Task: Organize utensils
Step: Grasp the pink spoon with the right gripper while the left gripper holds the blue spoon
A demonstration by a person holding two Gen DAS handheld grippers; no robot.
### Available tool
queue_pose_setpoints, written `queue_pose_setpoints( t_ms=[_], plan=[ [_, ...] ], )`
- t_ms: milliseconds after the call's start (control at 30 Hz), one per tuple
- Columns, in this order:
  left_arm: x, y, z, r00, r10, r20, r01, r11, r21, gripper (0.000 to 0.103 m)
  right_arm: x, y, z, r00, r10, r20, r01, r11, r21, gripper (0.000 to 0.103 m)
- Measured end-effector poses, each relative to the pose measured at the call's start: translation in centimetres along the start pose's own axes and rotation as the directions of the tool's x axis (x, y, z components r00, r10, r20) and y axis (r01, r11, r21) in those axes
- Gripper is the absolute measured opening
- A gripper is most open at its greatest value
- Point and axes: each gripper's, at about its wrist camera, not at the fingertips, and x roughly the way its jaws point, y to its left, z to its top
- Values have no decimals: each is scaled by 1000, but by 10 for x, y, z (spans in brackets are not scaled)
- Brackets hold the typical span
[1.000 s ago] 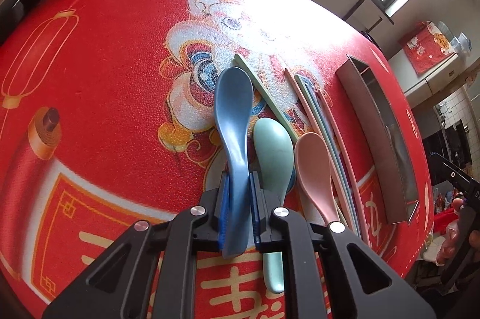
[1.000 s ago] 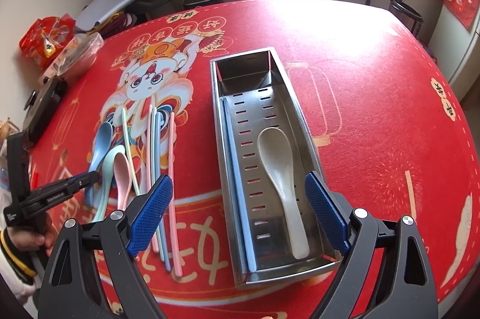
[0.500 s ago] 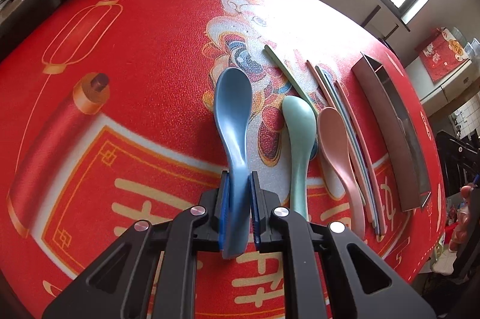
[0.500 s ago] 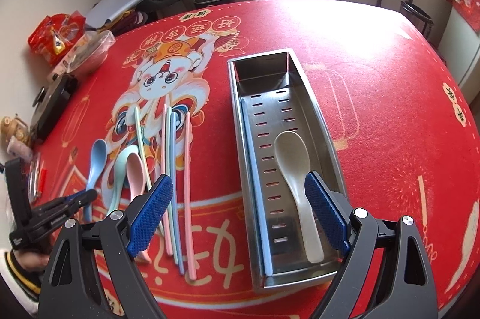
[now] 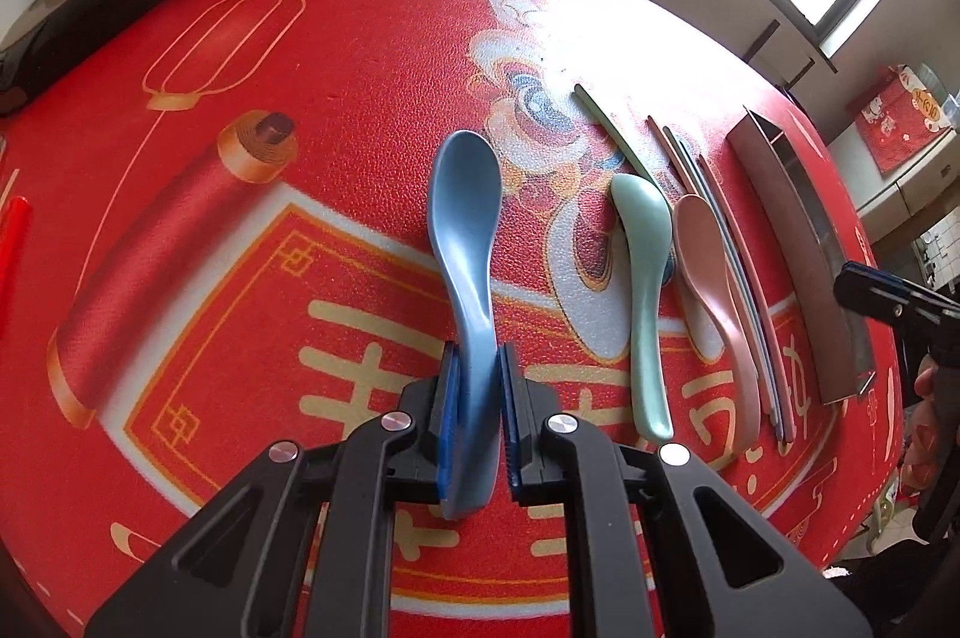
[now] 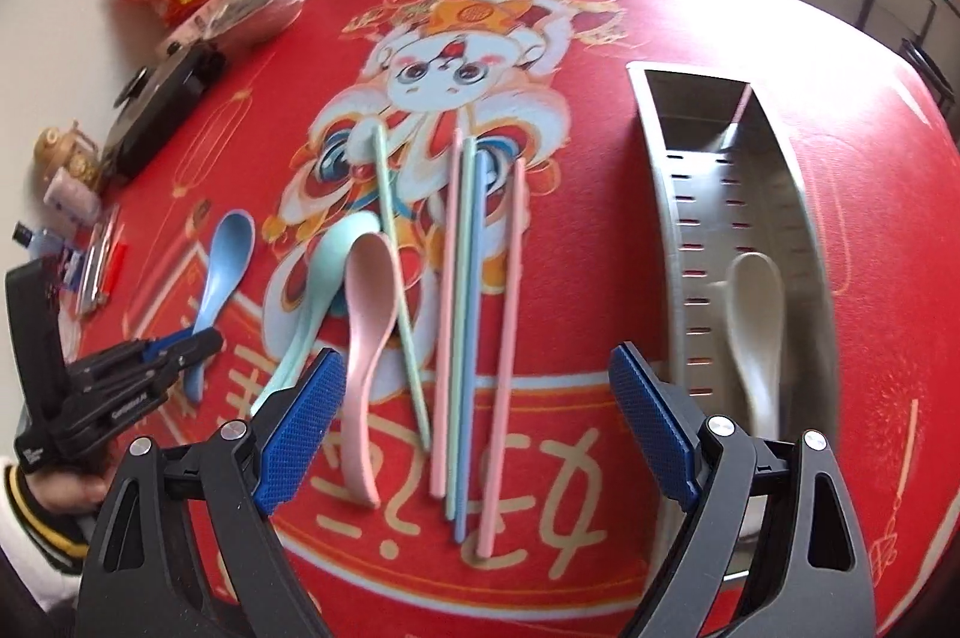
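**Blue spoon in the left tool, tray far off to the right**

Going left to right in the right wrist view: the left tool (image 6: pixel 180 347) sits at about nine o'clock, clamped on the handle of the blue spoon (image 6: pixel 219 272), whose bowl points up toward twelve. In the left wrist view the same spoon (image 5: pixel 468 278) runs straight out from between the blue pads (image 5: pixel 451 398), bowl away from the camera, above the red table (image 5: pixel 240 218).

Next come the green spoon (image 6: pixel 324 278) and the pink spoon (image 6: pixel 366 338), lying side by side with handles toward six, then the row of chopsticks (image 6: pixel 462 308), all running roughly twelve to six.

The right tool (image 6: pixel 477 434) hangs over the near ends of the chopsticks, its jaws wide apart and holding nothing.

Furthest right, at about three o'clock, stands the metal tray (image 6: pixel 798 230), its long axis also twelve to six, with a white spoon (image 6: pixel 756 320) already in it.

So the held spoon must cross the whole row to reach the tray, and its long axis already roughly matches the tray's. The right hand is much nearer the tray, and the pink spoon lies just by its left finger.
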Motion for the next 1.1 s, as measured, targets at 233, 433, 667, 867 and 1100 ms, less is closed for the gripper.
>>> queue_pose_setpoints(
  t_ms=[233,433,667,867,1100],
  plan=[
    [0,5,-1,1000,-22,5,22,1000,-12,12,36,34,-9,988,67,-142,-79,993,-83,60],
    [-1,7,-2,1000,-30,9,30,999,-15,12,46,40,-11,978,104,-182,-120,990,-78,35],
    [-2,5,-3,1000,-19,13,19,1000,-7,13,58,42,-8,973,130,-193,-145,987,-63,24],
    [-1,4,-3,1000,-12,16,12,1000,-2,13,63,40,-8,974,134,-184,-145,989,-43,17],
    [-1,2,-3,1000,-5,15,5,1000,-5,12,55,27,-14,977,158,-146,-158,987,8,13]
  ],
)
